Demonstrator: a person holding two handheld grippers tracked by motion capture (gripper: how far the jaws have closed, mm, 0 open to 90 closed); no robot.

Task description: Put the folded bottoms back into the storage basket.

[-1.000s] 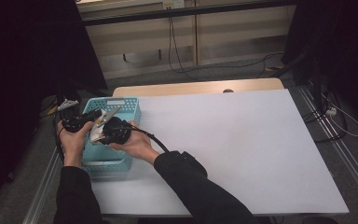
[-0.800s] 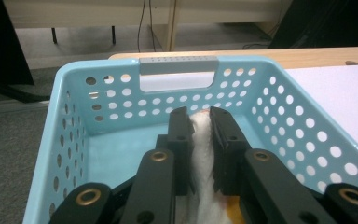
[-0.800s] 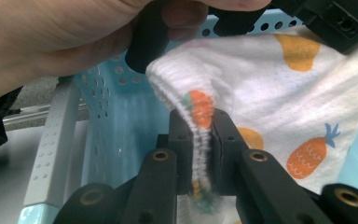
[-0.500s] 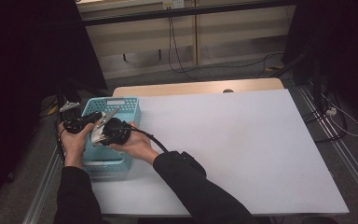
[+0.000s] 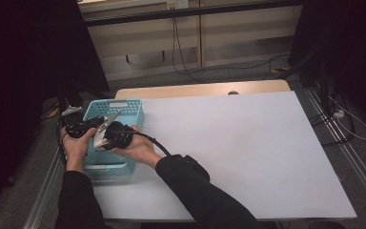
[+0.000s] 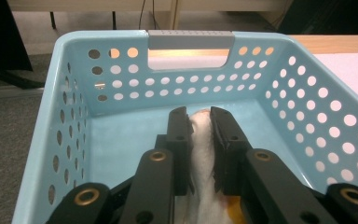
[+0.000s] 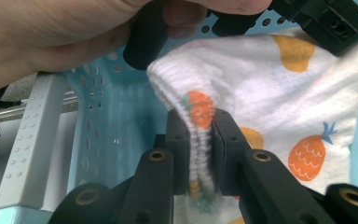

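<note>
**Both grippers pinch a fruit-print cloth over the blue basket**

The left gripper (image 6: 199, 140) has its jaws drawn nearly together on a fold of the white cloth (image 6: 200, 154), which fills the narrow gap between them and runs back toward the camera. Ahead of and below the jaws lies the floor of the light blue perforated basket (image 6: 121, 88), its grey handle straight beyond the tips.

The right gripper (image 7: 200, 140) is likewise closed to a slim gap on the cloth's (image 7: 279, 98) ribbed hem, an orange fruit print sitting right at the jaw tips. The cloth spreads to the right of the jaws. Above them is the left hand (image 7: 60, 32), gripping its black tool. The basket wall stands to their left.

From above, both grippers meet over the basket (image 5: 124, 107) at the table's (image 5: 248, 138) left edge.
</note>
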